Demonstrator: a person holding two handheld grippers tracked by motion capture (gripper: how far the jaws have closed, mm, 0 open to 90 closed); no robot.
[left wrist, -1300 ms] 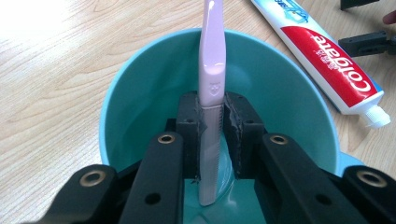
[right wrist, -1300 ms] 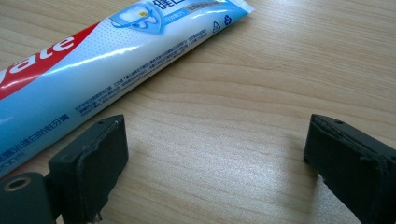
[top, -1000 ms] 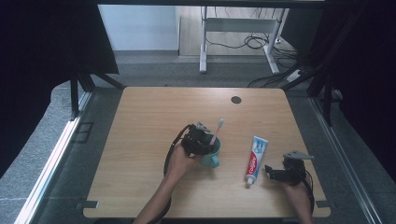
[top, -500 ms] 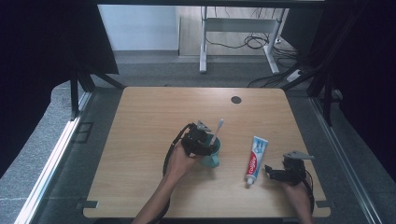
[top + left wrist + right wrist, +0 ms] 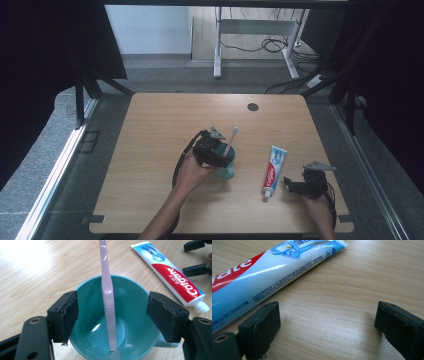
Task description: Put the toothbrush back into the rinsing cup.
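Observation:
A teal cup (image 5: 130,322) stands on the wooden table (image 5: 150,130), and a pink toothbrush (image 5: 108,290) leans upright inside it. My left gripper (image 5: 116,315) hovers over the cup (image 5: 226,170) with a pad on each side of the rim. Its jaws have just been opening and neither pad touches the toothbrush (image 5: 230,141) between them. A Colgate toothpaste tube (image 5: 273,167) lies flat to the cup's right. My right gripper (image 5: 327,322) rests open low over bare wood, just right of the tube (image 5: 262,272), and it is empty.
A small dark round cap (image 5: 252,106) sits in the tabletop near the far edge. The right gripper (image 5: 300,186) is close to the table's front right corner. Beyond the table are metal desk legs (image 5: 217,45) and floor cables.
In the high view the left hand stays over the cup and the toothbrush keeps its lean. The right gripper has not moved.

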